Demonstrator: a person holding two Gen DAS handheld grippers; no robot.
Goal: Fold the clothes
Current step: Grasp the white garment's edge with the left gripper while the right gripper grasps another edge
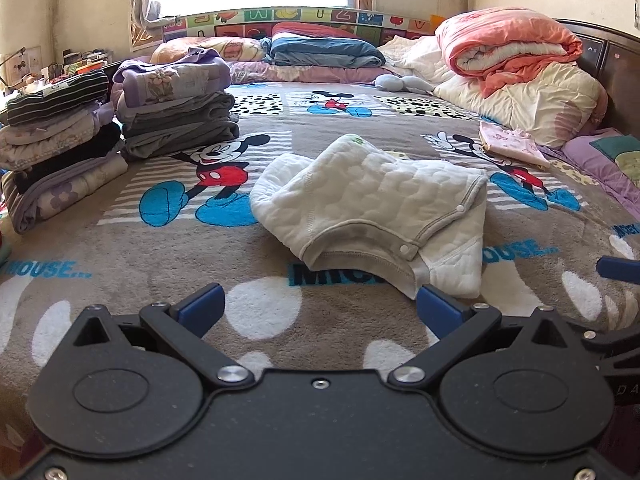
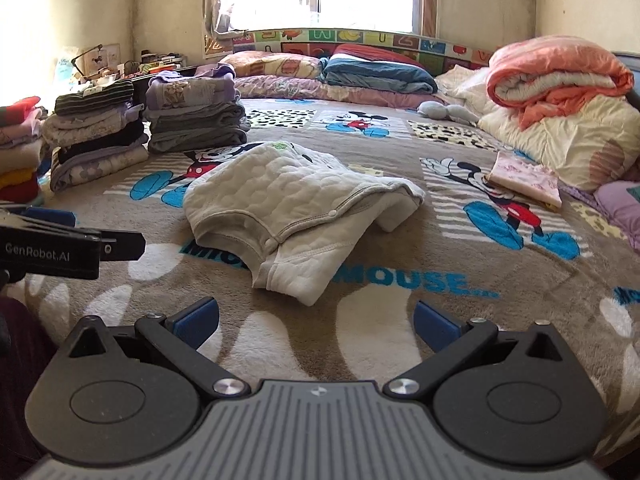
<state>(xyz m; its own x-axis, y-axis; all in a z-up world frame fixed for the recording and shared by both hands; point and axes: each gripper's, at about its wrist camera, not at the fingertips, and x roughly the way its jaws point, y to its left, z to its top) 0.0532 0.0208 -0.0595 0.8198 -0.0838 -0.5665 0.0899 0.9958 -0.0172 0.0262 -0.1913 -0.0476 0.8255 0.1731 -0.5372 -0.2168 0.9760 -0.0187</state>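
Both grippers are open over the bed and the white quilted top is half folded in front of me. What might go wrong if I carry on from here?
1. The white quilted top lies bunched in loose layers; a pinch near the snap placket may catch one layer only and undo the fold.
2. The right gripper and left gripper sit close side by side and might collide reaching in.
3. The fleece Mickey Mouse blanket may get pinched along with the hem.
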